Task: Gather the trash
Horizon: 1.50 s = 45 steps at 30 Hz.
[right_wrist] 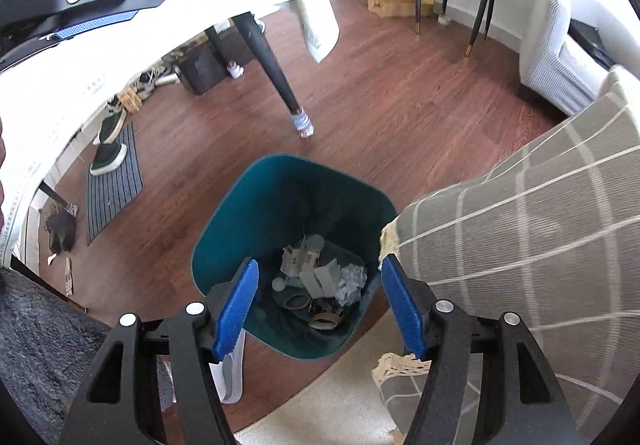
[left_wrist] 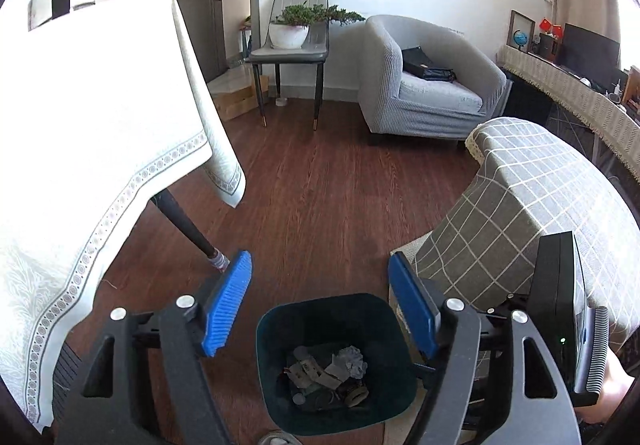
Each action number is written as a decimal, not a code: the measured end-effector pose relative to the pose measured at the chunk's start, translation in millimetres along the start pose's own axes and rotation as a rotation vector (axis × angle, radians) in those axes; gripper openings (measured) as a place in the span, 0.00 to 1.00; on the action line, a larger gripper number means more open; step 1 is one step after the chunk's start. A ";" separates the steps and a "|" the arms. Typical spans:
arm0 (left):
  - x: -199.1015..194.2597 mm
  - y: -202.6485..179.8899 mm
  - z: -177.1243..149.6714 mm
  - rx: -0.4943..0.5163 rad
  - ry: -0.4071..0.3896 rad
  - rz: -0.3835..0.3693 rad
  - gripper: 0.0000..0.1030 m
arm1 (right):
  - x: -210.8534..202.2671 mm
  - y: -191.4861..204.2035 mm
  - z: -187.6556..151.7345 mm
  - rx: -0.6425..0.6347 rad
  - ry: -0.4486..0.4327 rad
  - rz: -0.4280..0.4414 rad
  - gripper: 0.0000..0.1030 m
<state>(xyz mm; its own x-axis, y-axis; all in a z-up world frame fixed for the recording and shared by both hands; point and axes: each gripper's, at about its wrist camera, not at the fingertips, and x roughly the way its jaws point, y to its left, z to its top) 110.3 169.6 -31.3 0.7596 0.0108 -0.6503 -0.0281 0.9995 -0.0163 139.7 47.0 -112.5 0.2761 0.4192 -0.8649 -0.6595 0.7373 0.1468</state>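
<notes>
1. Left gripper: blue pads well apart, nothing between them. Bottom centre of the left wrist view, above the bin.
2. Right gripper: jaws apart too, empty. Low centre of the right wrist view, right over the bin mouth.
3. Neither pad touches the bin or the trash. Both look to have let go; a judgement, not seen.
4. Trash sits at the bin's bottom: crumpled paper, torn packets, a couple of round rings. It is inside, clear of the rim.
5. Bin stands upright on the wood floor, just beside the checked cover at right. Probably parked there for easy reach from both sides.
6. Table leg stands above the bin in frame, apart from it. White cloth fills the left of the left wrist view.
7. Upper left of the right wrist view: the left gripper's arm, seen from the side.
8. Shoes on a mat at left; whether they count as trash I cannot tell.
</notes>
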 end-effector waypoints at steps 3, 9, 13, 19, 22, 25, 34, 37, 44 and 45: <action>-10.8 -5.3 7.3 -0.012 -0.036 -0.026 0.78 | -21.6 -2.5 3.6 0.006 -0.057 -0.018 0.63; -30.8 -14.3 15.3 0.015 -0.107 -0.009 0.88 | -77.1 -15.5 8.9 0.055 -0.211 -0.066 0.64; -46.3 -16.0 9.1 -0.003 -0.125 0.006 0.91 | -112.3 -28.8 6.2 0.110 -0.296 -0.099 0.75; -55.8 -18.8 -17.9 -0.030 -0.073 0.045 0.95 | -161.8 -54.9 -21.6 0.211 -0.378 -0.159 0.89; -62.5 -22.9 -17.8 -0.031 -0.076 0.056 0.95 | -178.4 -69.2 -39.6 0.254 -0.373 -0.233 0.92; -79.0 -31.2 -16.9 -0.020 -0.120 0.073 0.96 | -201.9 -79.5 -64.1 0.279 -0.404 -0.298 0.95; -104.0 -55.3 -34.3 0.015 -0.147 0.088 0.97 | -259.3 -100.6 -114.5 0.304 -0.462 -0.417 0.97; -102.8 -56.5 -44.5 0.004 -0.137 0.097 0.97 | -270.6 -100.5 -131.3 0.298 -0.471 -0.434 0.97; -98.9 -57.3 -58.5 -0.002 -0.135 0.092 0.96 | -277.4 -102.8 -168.3 0.331 -0.486 -0.424 0.97; -99.9 -57.3 -58.8 -0.002 -0.138 0.091 0.96 | -277.4 -102.9 -171.2 0.329 -0.489 -0.424 0.97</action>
<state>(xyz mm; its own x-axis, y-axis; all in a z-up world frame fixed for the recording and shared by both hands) -2.2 109.5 -10.0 0.8361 0.1053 -0.5384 -0.1017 0.9941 0.0366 11.2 -235.9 30.1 0.7934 0.1944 -0.5768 -0.2033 0.9779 0.0499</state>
